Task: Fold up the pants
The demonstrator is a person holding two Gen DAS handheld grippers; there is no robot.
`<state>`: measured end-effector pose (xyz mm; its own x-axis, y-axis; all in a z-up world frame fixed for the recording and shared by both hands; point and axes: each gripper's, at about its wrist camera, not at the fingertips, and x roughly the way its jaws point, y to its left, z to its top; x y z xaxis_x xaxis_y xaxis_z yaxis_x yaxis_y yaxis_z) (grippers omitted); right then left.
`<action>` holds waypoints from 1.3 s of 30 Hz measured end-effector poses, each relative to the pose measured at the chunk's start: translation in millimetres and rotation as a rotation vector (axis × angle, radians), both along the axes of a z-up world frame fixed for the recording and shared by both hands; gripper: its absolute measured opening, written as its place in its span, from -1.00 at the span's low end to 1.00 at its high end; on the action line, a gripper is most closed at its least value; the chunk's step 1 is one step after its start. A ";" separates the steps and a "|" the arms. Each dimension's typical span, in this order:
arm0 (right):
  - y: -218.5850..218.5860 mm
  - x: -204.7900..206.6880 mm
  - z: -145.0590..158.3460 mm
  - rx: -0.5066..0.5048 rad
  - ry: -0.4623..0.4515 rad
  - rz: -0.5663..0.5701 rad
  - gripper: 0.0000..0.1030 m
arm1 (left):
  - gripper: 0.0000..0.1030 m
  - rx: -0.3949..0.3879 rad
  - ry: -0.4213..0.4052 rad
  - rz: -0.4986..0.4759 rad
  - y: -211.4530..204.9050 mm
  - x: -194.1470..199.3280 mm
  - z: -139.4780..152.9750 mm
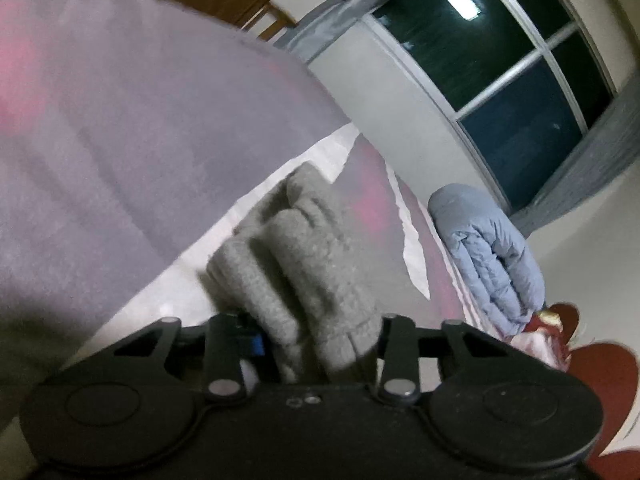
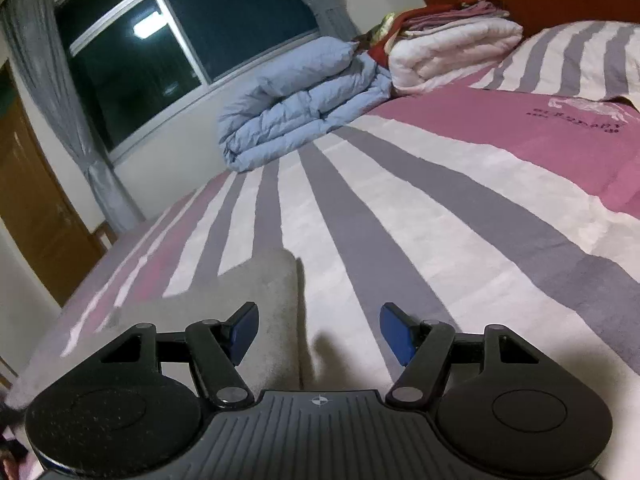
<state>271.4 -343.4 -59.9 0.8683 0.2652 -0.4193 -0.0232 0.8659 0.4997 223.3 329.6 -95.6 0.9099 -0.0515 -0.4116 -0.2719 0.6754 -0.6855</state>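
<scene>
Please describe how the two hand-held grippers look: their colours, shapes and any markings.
Both are black, each with two round housings and jointed linkage arms on silver pivots. The right hand-held gripper has blue finger pads, a ribbed grey body and a small crosshair mark. The left hand-held gripper shows a bit of blue.

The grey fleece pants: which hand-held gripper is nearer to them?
Left. The left hand-held gripper has bunched grey fleece pants between its fingers, closed on the fabric. The right hand-held gripper is open, hovering above the pants' edge, touching nothing.
</scene>
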 end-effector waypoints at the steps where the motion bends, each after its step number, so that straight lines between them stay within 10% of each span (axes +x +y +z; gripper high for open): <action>1: -5.2 1.3 2.6 0.012 -0.004 -0.005 0.31 | -0.46 0.023 -0.017 0.002 -4.8 -4.3 5.5; 12: -87.7 20.4 16.1 0.108 0.012 -0.071 0.31 | -0.47 0.108 -0.250 -0.188 -126.3 10.6 95.8; 22: -162.0 0.5 2.4 0.209 0.050 -0.189 0.31 | -0.45 0.300 -0.162 -0.577 -336.3 76.6 87.1; 25: -178.0 -11.7 -2.7 0.218 0.072 -0.215 0.31 | 0.02 0.312 -0.058 -0.649 -384.9 90.1 69.1; 26: -182.3 -16.9 -3.9 0.217 0.077 -0.222 0.31 | 0.63 0.313 -0.038 -0.671 -395.8 92.4 65.5; 27: -184.3 -19.8 -3.9 0.215 0.081 -0.230 0.31 | 0.77 0.303 -0.034 -0.722 -403.8 93.7 62.8; 32: -184.0 -32.5 4.5 0.218 0.067 -0.213 0.31 | 0.62 0.323 -0.098 -0.685 -376.2 74.5 75.9; 39: -106.0 -14.6 19.7 0.282 0.012 0.015 0.31 | 0.70 0.483 -0.050 -0.389 -242.3 27.9 88.1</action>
